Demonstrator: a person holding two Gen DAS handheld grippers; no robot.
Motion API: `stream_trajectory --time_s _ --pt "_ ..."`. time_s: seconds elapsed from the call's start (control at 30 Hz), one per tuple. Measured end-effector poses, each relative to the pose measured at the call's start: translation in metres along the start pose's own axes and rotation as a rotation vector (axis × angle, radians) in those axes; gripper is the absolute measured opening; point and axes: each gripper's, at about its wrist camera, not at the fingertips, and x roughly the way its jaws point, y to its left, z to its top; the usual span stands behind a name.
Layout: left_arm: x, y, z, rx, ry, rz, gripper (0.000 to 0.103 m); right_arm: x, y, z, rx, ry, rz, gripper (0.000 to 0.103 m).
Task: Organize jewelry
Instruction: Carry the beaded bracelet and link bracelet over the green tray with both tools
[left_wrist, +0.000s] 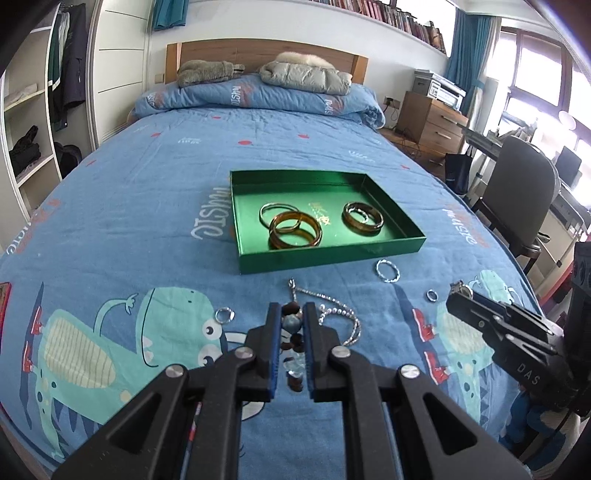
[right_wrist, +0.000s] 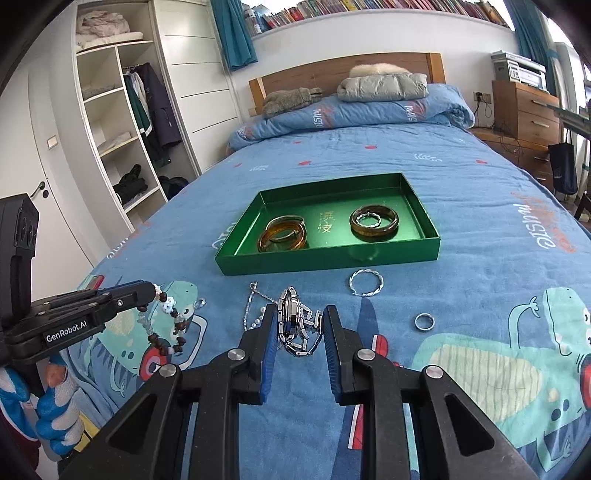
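Note:
A green tray (left_wrist: 325, 255) (right_wrist: 332, 262) lies on the bed with amber bangles (left_wrist: 295, 232) (right_wrist: 282, 238), a dark bangle (left_wrist: 362, 218) (right_wrist: 373, 223) and thin silver rings inside. My left gripper (left_wrist: 291, 314) (right_wrist: 153, 291) is shut on a beaded bracelet (left_wrist: 291, 325) (right_wrist: 166, 325), which hangs from its tips. My right gripper (right_wrist: 301, 321) (left_wrist: 460, 291) is shut on a metal watch (right_wrist: 295, 325), lifted just above the bedspread. A silver chain (left_wrist: 332, 310) (right_wrist: 255, 306), a twisted silver bangle (left_wrist: 388, 271) (right_wrist: 365, 282) and small rings (left_wrist: 431, 295) (right_wrist: 424, 321) (left_wrist: 223, 314) lie loose in front of the tray.
The blue dinosaur bedspread (left_wrist: 147, 206) covers the bed. Folded jackets (left_wrist: 306, 75) and a rolled duvet sit at the headboard. A wardrobe (right_wrist: 122, 129) stands left, an office chair (left_wrist: 524, 184) and drawers (left_wrist: 432, 118) right.

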Motion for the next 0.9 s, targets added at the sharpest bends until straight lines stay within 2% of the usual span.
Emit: stream_trajectory --time_s 0.2,0.37,0.67,0.77,0.9 --pt "-0.008 -0.009 0.048 0.030 -0.065 -0.013 0.010 -0.001 -0.007 0.026 -0.005 -0.031 -0.005 0.024" --pt "0.010 -0.009 0.098 0.047 -0.103 -0.005 0.010 0.017 -0.016 0.059 -0.007 -0.051 0.000 0.024" --pt "0.100 0.002 0.174 0.033 -0.075 0.034 0.010 0.089 -0.032 0.113 -0.022 -0.034 0.008 0.024" --pt "0.135 0.007 0.187 0.027 -0.057 0.054 0.010 0.118 -0.039 0.119 -0.025 -0.002 0.012 0.024" --pt "0.184 0.019 0.187 0.006 -0.004 0.094 0.010 0.157 -0.046 0.115 -0.035 0.075 0.026 0.024"
